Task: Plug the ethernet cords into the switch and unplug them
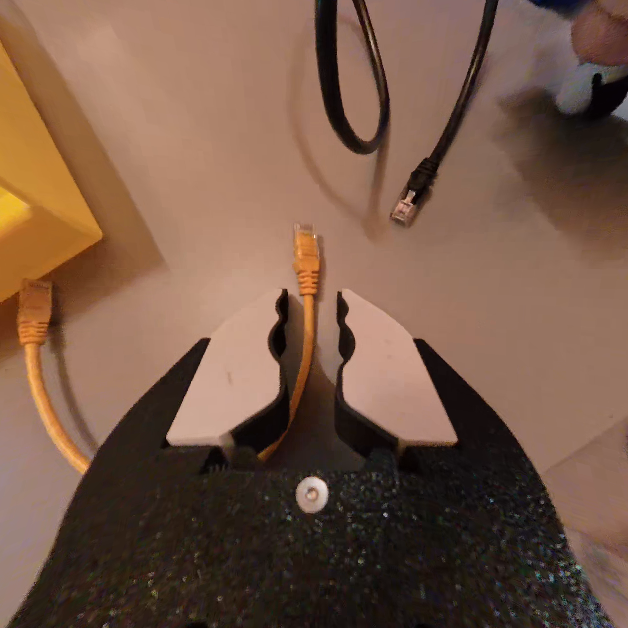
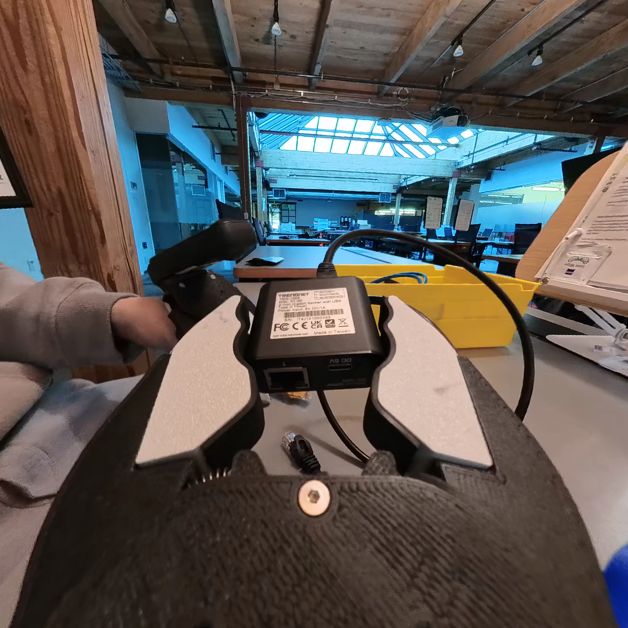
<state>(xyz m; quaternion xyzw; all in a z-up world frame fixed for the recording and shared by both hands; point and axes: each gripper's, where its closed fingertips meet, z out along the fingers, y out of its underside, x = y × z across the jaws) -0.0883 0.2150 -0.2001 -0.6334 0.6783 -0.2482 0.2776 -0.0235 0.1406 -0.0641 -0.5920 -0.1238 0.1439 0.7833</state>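
Note:
My left gripper (image 1: 312,294) is open and points down at the table. An orange ethernet cord (image 1: 307,339) runs loose between its jaws, and its plug (image 1: 306,251) lies just past the fingertips. The cord's other orange plug (image 1: 34,306) lies at the left. A black ethernet plug (image 1: 407,200) lies ahead to the right; it also shows in the right wrist view (image 2: 299,448). My right gripper (image 2: 314,302) is shut on the black switch (image 2: 312,326) and holds it above the table, label up. The switch's empty port (image 2: 287,377) faces me. A black cable (image 2: 492,306) is plugged into its far end.
A yellow bin (image 1: 34,204) stands at the left; in the right wrist view it (image 2: 441,306) sits behind the switch. A loop of black cable (image 1: 353,85) lies ahead. A person's hand (image 2: 142,323) holds the left gripper (image 2: 204,272). A document stand (image 2: 577,238) is at the right. My hands' fingertips stand some 15 cm from each other.

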